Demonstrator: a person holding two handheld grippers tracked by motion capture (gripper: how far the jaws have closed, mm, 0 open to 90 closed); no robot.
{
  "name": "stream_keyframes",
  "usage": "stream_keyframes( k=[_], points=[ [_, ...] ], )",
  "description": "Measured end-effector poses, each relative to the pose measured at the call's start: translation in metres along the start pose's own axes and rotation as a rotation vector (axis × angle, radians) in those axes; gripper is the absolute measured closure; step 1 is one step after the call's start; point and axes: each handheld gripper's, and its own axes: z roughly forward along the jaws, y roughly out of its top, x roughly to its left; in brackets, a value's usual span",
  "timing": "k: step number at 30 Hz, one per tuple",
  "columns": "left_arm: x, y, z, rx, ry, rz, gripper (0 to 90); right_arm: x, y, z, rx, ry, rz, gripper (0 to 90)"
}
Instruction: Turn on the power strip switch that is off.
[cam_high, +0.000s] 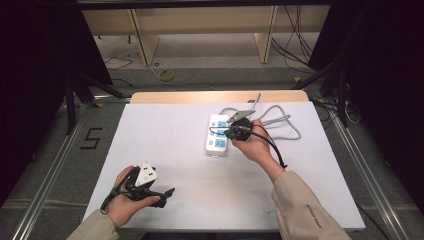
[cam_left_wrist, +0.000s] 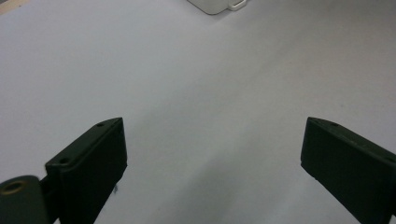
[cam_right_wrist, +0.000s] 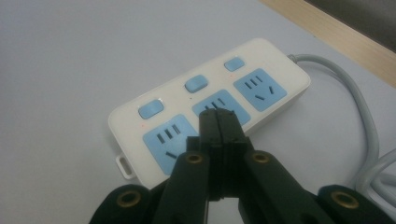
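A white power strip (cam_high: 217, 134) with three blue sockets and three blue switches lies in the middle of the white table top (cam_high: 165, 135). Its grey cable (cam_high: 280, 122) loops off to the right. My right gripper (cam_high: 226, 131) hovers over the strip; in the right gripper view the strip (cam_right_wrist: 154, 126) lies just beyond the jaws, and my right gripper (cam_right_wrist: 218, 112) is shut with nothing held, its tips over the middle socket. My left gripper (cam_high: 167, 192) rests near the front left edge. In the left gripper view my left gripper (cam_left_wrist: 212, 140) is open over bare table.
A wooden strip (cam_high: 220, 96) runs along the table's far edge. Beyond it stand table legs and loose cables on the floor. A corner of the power strip (cam_left_wrist: 217, 5) shows at the top of the left gripper view.
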Motion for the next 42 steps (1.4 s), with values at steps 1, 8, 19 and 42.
stream_keyframes(
  k=[1, 8, 19, 42],
  points=[
    [0.0, 0.0, 0.0, 0.001, -0.002, 0.002, 6.8, 0.0, 0.0, 0.001, 0.002, 0.0, 0.001, 90.0],
    [0.0, 0.0, 0.0, 0.005, -0.004, 0.003, 6.8, 0.0, 0.005, 0.004, 0.001, -0.005, 0.002, 90.0],
    [0.0, 0.0, 0.0, 0.006, -0.008, 0.001, 6.9, 0.002, 0.011, 0.011, 0.01, 0.001, -0.001, 90.0],
    [0.0, 0.0, 0.0, 0.005, -0.011, 0.002, 7.0, 0.002, 0.024, 0.026, 0.038, 0.002, -0.008, 90.0]
  ],
)
